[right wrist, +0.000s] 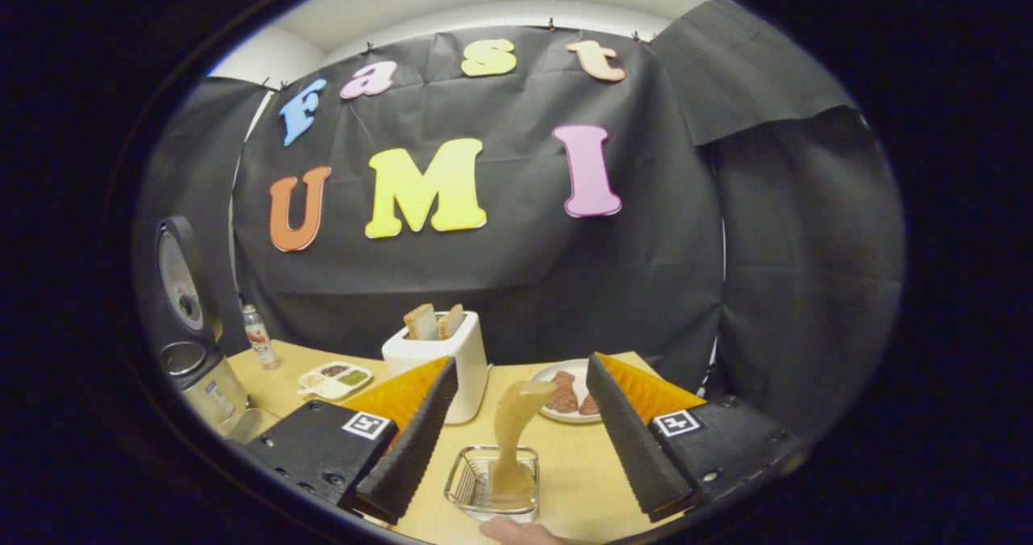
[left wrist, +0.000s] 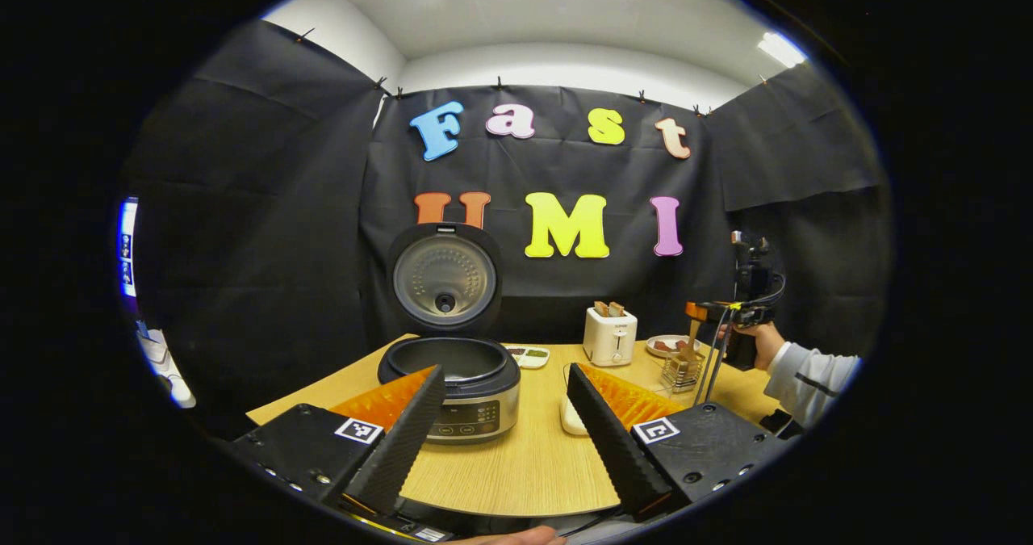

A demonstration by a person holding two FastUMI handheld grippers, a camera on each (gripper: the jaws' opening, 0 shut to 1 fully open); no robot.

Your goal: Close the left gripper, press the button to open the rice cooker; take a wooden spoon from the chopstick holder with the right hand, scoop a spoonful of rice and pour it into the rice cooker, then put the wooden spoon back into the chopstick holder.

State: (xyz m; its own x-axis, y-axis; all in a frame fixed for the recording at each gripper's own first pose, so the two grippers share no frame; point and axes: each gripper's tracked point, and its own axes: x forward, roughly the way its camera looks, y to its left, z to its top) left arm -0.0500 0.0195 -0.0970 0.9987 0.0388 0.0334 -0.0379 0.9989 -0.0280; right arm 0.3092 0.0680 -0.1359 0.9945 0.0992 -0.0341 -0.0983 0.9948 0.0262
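While the rice cooker (left wrist: pixel 452 367) stands open, the left gripper (left wrist: pixel 504 416) gapes; the right gripper (right wrist: pixel 520 428) is spread above the wooden spoon (right wrist: pixel 516 440).

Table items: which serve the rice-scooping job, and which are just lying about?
Job: rice cooker, lid up; wooden spoon standing in the chopstick holder; right gripper, open above it.
Lying about: toaster, plate, condiment dish, bottle.

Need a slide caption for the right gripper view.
Open right gripper above wooden spoon in the chopstick holder.
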